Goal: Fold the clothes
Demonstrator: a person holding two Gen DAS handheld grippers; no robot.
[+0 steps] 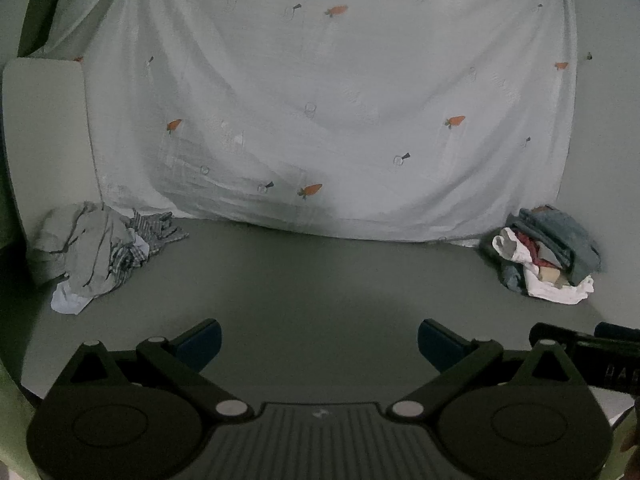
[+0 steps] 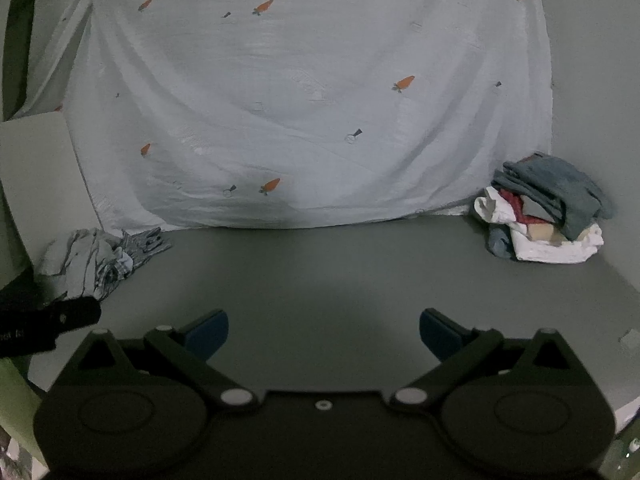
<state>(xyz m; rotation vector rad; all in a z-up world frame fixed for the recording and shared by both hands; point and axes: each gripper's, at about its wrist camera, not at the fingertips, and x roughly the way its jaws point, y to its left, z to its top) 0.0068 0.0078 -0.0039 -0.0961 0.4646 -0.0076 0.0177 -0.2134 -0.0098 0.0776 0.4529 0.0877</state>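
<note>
Both our left fingers point(image 1: 320, 340) and right fingers point(image 2: 324, 330) gape wide, empty, above bare mid-bench point(image 2: 320, 264). Crumpled heap point(image 1: 100, 256) sits far-left, nearer our left; stack point(image 2: 548, 208) far-right.

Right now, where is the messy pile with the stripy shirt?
The crumpled pile sits far left on the grey table in both views, against the carrot-print sheet, opposite the stacked clothes on the right.
</note>
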